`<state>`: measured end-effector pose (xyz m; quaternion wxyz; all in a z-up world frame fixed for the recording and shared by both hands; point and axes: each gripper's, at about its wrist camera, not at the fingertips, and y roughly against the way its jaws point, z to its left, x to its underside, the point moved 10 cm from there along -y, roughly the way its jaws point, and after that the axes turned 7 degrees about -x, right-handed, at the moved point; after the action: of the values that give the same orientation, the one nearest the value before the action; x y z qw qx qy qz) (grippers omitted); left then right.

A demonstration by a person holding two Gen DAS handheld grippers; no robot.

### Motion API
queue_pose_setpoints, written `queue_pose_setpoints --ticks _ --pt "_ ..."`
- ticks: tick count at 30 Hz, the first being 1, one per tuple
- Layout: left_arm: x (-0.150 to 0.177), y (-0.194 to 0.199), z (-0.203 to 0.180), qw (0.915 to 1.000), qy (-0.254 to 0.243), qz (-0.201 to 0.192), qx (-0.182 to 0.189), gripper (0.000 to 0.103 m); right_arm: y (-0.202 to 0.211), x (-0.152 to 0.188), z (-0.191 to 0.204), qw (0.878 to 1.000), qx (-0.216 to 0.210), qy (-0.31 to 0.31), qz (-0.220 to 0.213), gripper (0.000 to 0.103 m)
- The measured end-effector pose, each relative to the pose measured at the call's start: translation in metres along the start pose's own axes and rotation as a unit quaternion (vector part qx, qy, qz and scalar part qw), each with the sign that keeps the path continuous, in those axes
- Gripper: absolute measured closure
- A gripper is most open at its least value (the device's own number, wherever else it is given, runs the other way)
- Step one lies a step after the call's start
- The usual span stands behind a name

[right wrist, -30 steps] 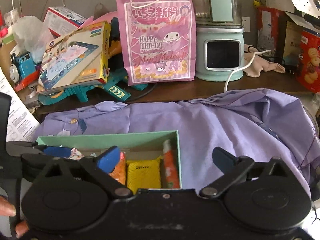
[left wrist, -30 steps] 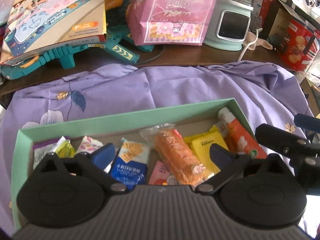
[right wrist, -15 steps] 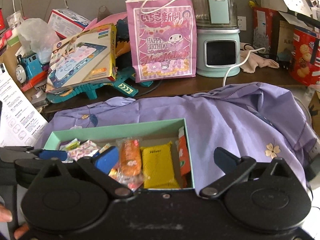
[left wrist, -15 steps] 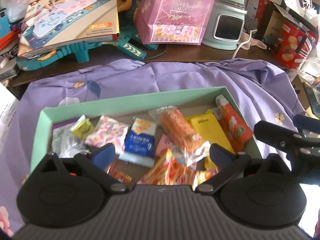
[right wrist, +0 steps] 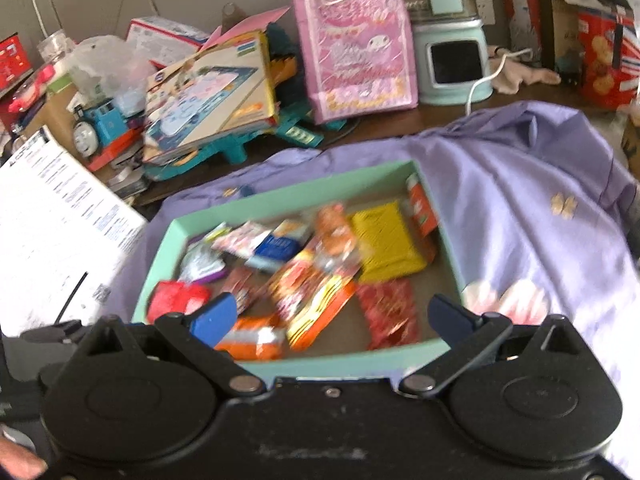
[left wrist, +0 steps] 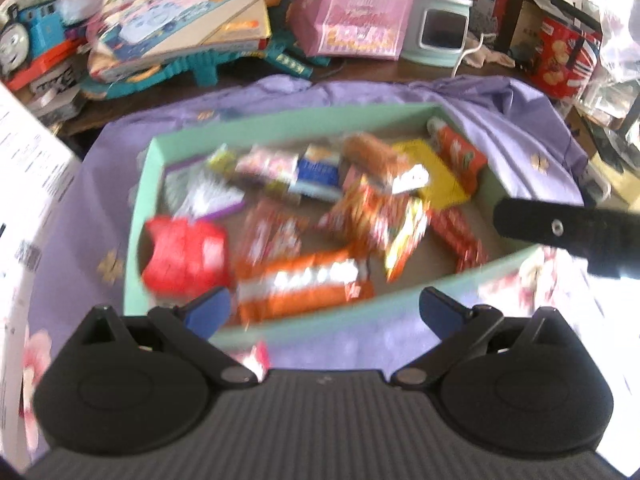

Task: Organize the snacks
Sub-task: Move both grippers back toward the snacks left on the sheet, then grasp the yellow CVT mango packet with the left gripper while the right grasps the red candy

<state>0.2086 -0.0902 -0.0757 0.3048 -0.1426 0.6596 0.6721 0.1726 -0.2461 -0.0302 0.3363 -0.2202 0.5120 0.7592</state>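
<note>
Covering the counter (right wrist: pixel 404 122), a purple cloth (right wrist: pixel 520 200) cushions the green box (left wrist: pixel 280 126), whose walls corral the loose snacks (left wrist: pixel 360 208). Above its near rim, left tongs (left wrist: pixel 326 312) and right tongs (right wrist: pixel 332 316) gape empty, seemingly positioned for sorting.

Glossy foil snack packets (left wrist: pixel 300 280) in a matt cardboard box (left wrist: pixel 280 128).

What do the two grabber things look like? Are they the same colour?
Nearly. Both are black with two round discs at the back and thin arms reaching forward to blue fingertips. The left gripper has a grey ridged body between its discs; the right gripper has a smooth, scuffed black one with small silver screws. No cables or sleeves show.
</note>
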Motion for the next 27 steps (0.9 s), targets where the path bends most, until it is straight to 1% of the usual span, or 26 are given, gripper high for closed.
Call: queue_pose_setpoints --ticks 5,8,14,17,23,27 --pt "0.045 0.009 0.021 0.9997 0.021 0.011 -0.010 0.000 -0.006 0.034 0.025 0.999 -0.021 -0.001 0.025 0.000" --pt "0.064 0.011 0.037 0.9995 0.024 0.014 -0.018 0.000 -0.012 0.055 0.039 0.999 -0.033 0.000 0.043 0.000" --pt "0.089 0.008 0.086 0.9985 0.039 0.016 -0.035 0.000 -0.029 0.086 0.063 0.996 -0.039 0.007 0.078 0.000" --pt "0.099 0.005 0.109 0.9979 0.046 0.022 -0.041 0.000 -0.040 0.098 0.075 0.994 -0.043 0.009 0.101 0.000" --pt "0.112 -0.002 0.156 0.9969 0.046 0.018 -0.061 0.000 -0.059 0.112 0.101 0.989 -0.055 0.018 0.138 0.000" --pt "0.118 -0.007 0.184 0.9962 0.058 0.021 -0.061 0.005 -0.071 0.123 0.122 0.984 -0.072 0.036 0.158 0.013"
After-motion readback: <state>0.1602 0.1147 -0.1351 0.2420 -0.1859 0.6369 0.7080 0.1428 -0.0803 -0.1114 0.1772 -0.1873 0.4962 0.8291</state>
